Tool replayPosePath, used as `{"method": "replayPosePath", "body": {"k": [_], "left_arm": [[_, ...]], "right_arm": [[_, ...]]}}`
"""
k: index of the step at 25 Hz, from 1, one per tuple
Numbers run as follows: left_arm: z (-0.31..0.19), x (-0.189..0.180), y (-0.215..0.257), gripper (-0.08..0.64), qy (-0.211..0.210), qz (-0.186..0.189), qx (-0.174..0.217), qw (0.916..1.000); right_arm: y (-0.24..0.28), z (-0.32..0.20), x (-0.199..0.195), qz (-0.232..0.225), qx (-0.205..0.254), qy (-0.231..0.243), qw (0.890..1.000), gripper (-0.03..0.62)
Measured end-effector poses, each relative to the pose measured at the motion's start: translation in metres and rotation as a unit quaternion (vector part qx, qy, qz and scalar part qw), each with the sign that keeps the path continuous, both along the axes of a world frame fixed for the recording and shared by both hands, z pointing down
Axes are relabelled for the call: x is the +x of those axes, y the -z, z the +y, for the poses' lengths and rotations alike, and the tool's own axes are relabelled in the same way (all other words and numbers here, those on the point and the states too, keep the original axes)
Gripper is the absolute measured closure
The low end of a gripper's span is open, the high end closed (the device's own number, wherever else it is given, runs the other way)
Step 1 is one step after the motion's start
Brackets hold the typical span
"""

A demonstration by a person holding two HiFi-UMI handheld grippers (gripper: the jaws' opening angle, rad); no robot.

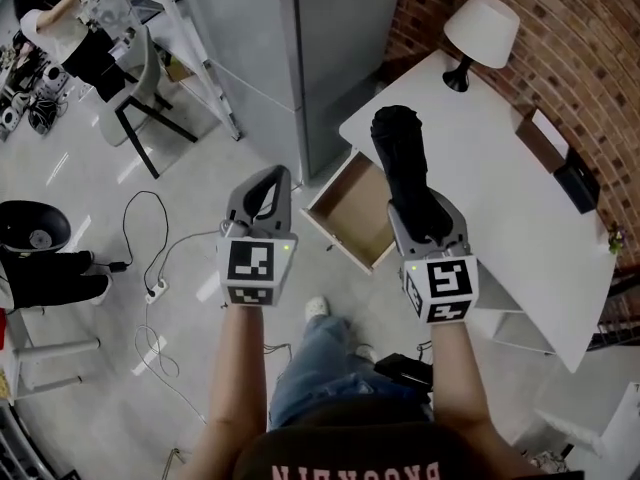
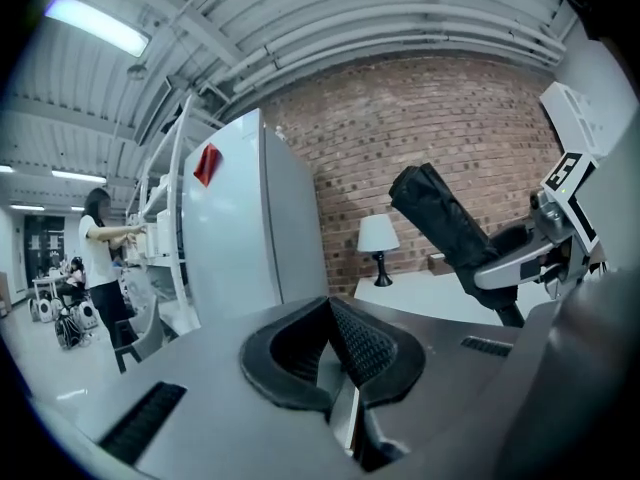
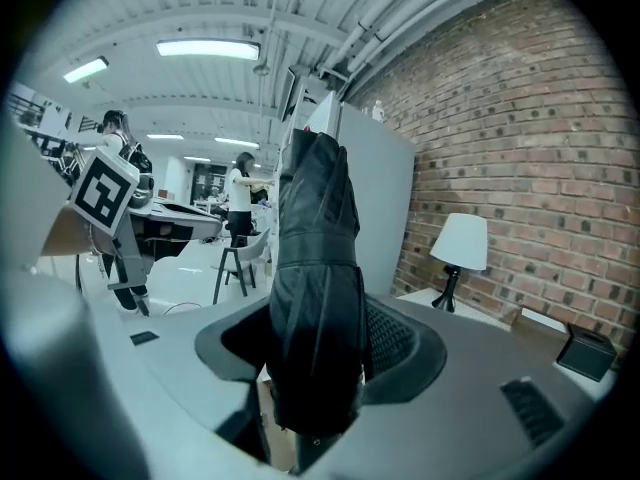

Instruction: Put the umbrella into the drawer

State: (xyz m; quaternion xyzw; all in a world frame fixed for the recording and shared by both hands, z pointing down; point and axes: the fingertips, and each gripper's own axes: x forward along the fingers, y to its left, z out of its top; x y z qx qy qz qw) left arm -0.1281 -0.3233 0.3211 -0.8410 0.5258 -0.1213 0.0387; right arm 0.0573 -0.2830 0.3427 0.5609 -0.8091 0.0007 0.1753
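Note:
My right gripper [image 1: 418,206] is shut on a black folded umbrella [image 1: 400,148], which sticks out past the jaws over the near edge of the white table [image 1: 500,198]. In the right gripper view the umbrella [image 3: 318,228] stands upright between the pads and fills the gap of the right gripper [image 3: 318,320]. The open wooden drawer [image 1: 352,211] lies just left of the umbrella, under the table's edge, with a bare inside. My left gripper [image 1: 276,174] hovers left of the drawer over the floor. Seen from its own camera, the left gripper [image 2: 328,304] is shut with nothing in it; the umbrella [image 2: 445,218] shows at the right.
A white lamp [image 1: 482,30] stands at the table's far corner, with a cardboard box [image 1: 541,138] and a black box [image 1: 577,184] by the brick wall. A grey fridge [image 1: 300,58] stands behind the drawer. A cable and power strip [image 1: 155,290] lie on the floor, with a chair [image 1: 140,88] beyond.

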Motion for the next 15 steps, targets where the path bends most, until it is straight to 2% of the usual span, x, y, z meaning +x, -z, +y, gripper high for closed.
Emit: {"method": "replayPosePath", "body": {"k": [9,15], "left_arm": [[-0.046,-0.022,-0.042,0.561,-0.016,0.024,-0.046,0.9985],[-0.064,-0.025,-0.082,0.561,-0.024,0.031,-0.087,0.9954]], "right_arm": [[-0.055,-0.042,-0.036,-0.015,-0.071,-0.009,0.997,0.36],[-0.113,-0.056,-0.049,-0.017,-0.13,-0.007,0.991,0.36]]}}
